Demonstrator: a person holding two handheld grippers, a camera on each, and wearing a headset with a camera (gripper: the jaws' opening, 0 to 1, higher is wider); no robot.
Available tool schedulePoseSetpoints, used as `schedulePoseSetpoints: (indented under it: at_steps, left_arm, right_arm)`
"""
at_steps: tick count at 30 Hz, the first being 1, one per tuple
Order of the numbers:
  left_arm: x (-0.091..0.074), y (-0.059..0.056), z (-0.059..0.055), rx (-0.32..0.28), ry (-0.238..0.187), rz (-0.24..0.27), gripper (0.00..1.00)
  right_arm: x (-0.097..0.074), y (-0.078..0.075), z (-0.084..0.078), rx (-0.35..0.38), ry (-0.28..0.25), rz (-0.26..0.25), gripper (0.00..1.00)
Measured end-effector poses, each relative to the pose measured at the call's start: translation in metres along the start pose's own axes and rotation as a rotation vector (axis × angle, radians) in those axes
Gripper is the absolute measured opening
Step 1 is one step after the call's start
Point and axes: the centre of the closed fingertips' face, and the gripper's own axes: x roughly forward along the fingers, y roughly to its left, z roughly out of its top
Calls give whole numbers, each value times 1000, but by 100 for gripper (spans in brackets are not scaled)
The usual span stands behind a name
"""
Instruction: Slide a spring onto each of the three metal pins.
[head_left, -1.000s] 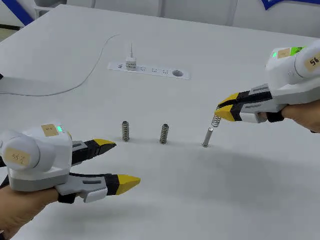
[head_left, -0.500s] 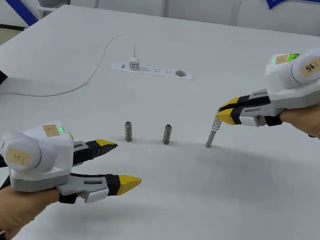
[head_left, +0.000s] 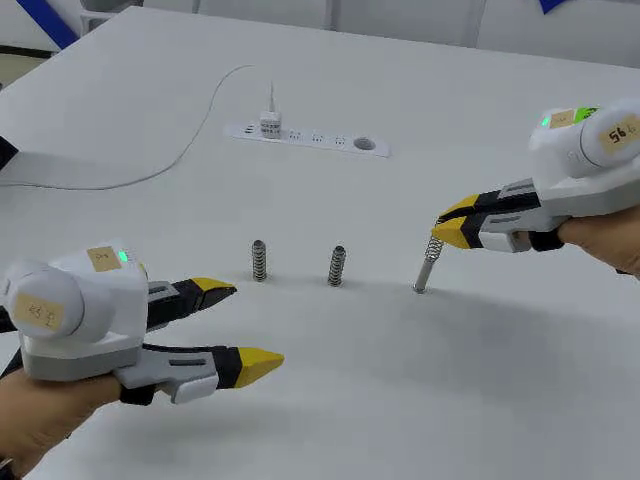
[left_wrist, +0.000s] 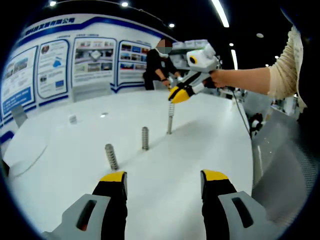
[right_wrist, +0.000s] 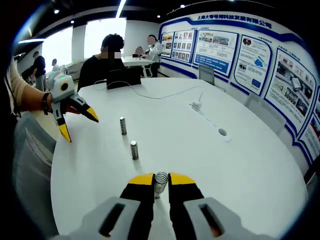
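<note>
Head view: the left gripper hovers low over the table, jaws wide apart and empty; beyond it stands a sprung pin, then another sprung pin, both upright; the third pin has a bare lower shaft, with the last spring at its top; the right gripper has its jaws clamped on that spring.

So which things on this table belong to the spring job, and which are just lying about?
In the job:
- right gripper, shut on a small steel coil spring at the top of the bare metal pin
- middle metal pin and left-hand metal pin, both already wearing springs
- left gripper, open

Lying about:
- white power strip
- white plug
- white cable
</note>
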Motion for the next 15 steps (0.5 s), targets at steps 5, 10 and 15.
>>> schedulePoseSetpoints:
  at_steps: [5, 10, 15]
  left_arm:
    - [0, 1, 0, 0, 0, 1, 60]
    - [0, 0, 0, -1, 1, 0, 60]
    - [1, 0, 0, -1, 0, 1, 60]
  right_arm:
    - [2, 0, -3, 9, 1, 0, 11]
    - [4, 1, -5, 10, 2, 0, 11]
    - [8, 1, -8, 15, 3, -5, 11]
